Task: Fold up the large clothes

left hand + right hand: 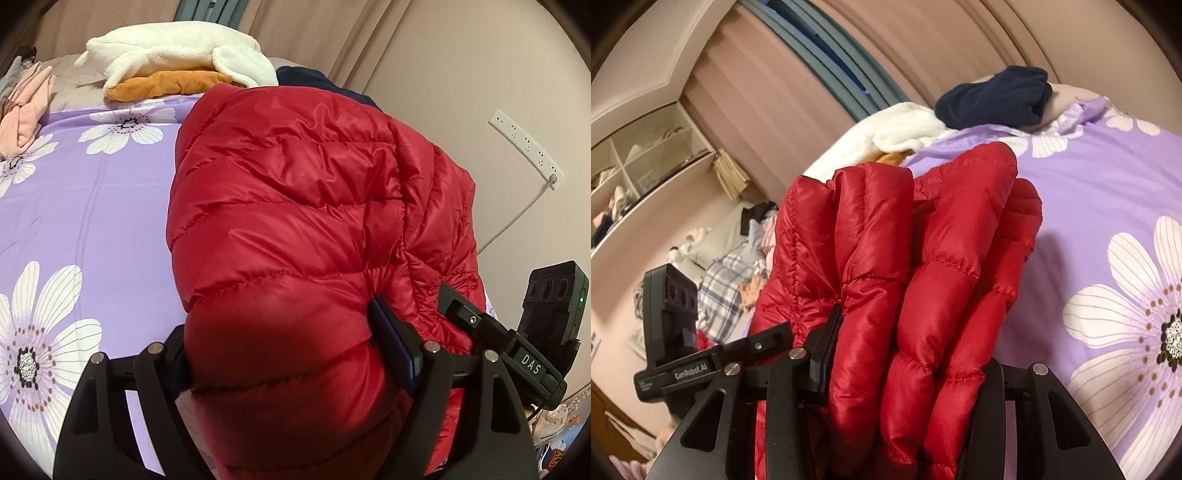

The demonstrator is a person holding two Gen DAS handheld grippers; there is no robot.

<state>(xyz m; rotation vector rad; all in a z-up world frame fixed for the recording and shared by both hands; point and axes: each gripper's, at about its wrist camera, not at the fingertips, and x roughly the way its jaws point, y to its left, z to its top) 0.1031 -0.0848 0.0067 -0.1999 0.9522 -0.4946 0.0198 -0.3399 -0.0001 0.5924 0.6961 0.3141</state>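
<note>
Both my grippers, left (pixel 291 365) and right (pixel 905 354), pinch the jacket (pixel 295 192), whose length runs ahead of the fingers.

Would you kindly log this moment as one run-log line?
step: folding | left tongs: shut on red puffer jacket | right tongs: shut on red puffer jacket | surface: floral bedspread

Soft indoor light, fisheye-warped dark corners
</note>
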